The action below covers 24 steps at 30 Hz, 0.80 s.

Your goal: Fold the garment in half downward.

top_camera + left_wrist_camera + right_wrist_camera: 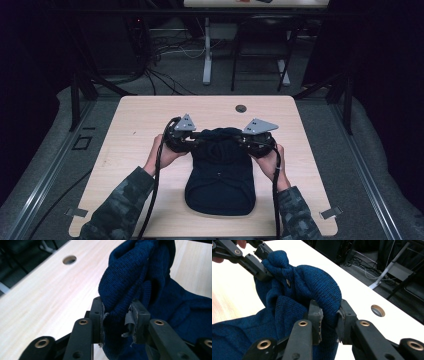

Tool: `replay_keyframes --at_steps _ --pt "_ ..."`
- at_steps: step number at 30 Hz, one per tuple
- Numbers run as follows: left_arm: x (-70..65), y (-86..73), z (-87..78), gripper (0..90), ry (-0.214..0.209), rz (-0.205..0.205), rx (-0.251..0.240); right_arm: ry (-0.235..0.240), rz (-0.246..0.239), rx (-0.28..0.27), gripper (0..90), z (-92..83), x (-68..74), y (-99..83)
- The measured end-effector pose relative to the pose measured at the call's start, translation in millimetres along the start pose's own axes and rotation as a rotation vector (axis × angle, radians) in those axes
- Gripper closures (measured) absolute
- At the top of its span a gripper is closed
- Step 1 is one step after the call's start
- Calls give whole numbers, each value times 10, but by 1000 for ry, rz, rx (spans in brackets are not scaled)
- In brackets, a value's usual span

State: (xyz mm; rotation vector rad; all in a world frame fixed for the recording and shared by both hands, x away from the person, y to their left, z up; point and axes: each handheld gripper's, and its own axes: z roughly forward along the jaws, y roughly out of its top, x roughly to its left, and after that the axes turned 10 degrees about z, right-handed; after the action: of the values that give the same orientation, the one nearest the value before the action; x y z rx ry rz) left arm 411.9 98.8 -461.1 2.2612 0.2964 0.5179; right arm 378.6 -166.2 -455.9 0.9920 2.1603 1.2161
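Note:
A dark blue knitted garment (pixel 220 182) lies folded on the light wooden table (pixel 135 130), its far end bunched and lifted. My left gripper (pixel 198 136) is shut on the left side of that bunch; in the left gripper view its pads (pixel 97 315) pinch a thick fold of the knit (pixel 130 277). My right gripper (pixel 243 140) is shut on the right side of the bunch, and in the right gripper view its jaws clamp a rounded fold (pixel 319 287). The left gripper (pixel 263 263) appears there at the top left, gripping the same garment.
A round cable hole (pixel 241 108) sits near the table's far edge, just beyond the grippers. Behind the table are a white desk leg (pixel 206 50), a dark chair frame (pixel 260 55) and cables on the floor (pixel 160 75). Black frame posts (pixel 75 95) flank the table.

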Motion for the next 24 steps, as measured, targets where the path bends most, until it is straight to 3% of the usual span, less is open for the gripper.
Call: replay_keyframes --at_steps 3,10,15,17,19,24 --pt "-50 52 -21 714 45 38 -8 16 19 16 717 0 -25 -13" --pt "-94 109 -35 721 79 88 -23 86 97 82 565 32 -124 -52" --pt "-131 150 -43 723 108 136 -17 75 121 101 497 62 -131 -54" --pt "-141 160 -56 723 123 148 -17 71 116 93 556 58 -125 -52" --pt "-145 167 -81 722 135 157 -21 73 91 79 675 34 -106 -50" --pt "-132 176 -112 720 142 161 -20 37 34 54 755 5 -29 -37"
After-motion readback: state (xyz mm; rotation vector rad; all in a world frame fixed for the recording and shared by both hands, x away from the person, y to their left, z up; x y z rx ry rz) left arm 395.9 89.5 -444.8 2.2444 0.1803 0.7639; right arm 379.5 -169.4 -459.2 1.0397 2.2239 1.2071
